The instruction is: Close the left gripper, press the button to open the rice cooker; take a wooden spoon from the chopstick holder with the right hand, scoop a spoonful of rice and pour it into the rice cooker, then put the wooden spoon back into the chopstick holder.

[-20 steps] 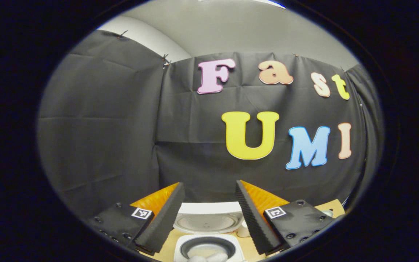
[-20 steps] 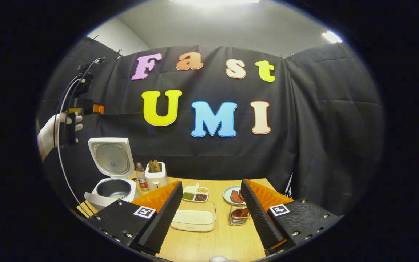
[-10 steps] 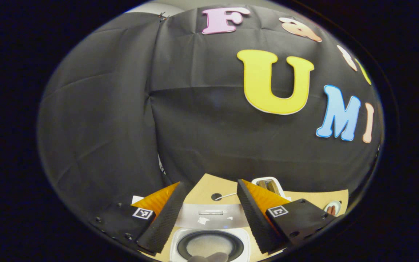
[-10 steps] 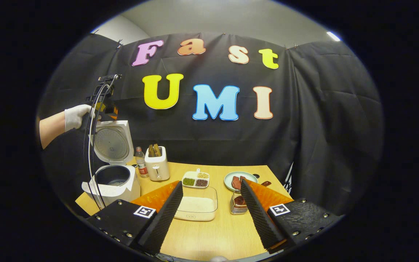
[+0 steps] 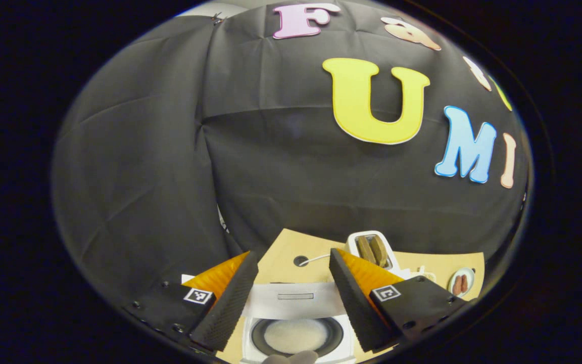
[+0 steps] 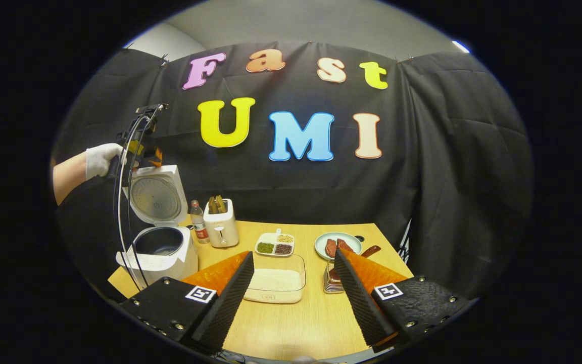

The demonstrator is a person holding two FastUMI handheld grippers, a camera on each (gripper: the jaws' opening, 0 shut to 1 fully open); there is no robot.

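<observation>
The white rice cooker (image 6: 162, 255) stands at the table's left with its lid (image 6: 153, 196) raised. My left gripper (image 6: 139, 151), held by a gloved hand (image 6: 100, 159), hovers just above the lid's top edge. In the left gripper view that gripper (image 5: 291, 257) is open, looking down on the lid edge (image 5: 293, 299) and the inner pot (image 5: 296, 336) with rice. My right gripper (image 6: 293, 258) is open and holds nothing, near the table's front. Beyond it lie a clear box of rice (image 6: 277, 284) and a ribbed holder (image 6: 329, 284), with a brown wooden handle (image 6: 372, 250) sticking out to the right.
A white toaster (image 6: 220, 225) with bread and a small bottle (image 6: 199, 228) stand beside the cooker. A divided dish of beans (image 6: 274, 244) and a plate of meat (image 6: 336, 245) sit mid-table. A cable hangs from the left gripper past the cooker. Black cloth walls close the table's far sides.
The left gripper has come down and forward over the raised lid and tipped downward, so the pot shows more fully. The right gripper has drifted slightly; both stay open.
</observation>
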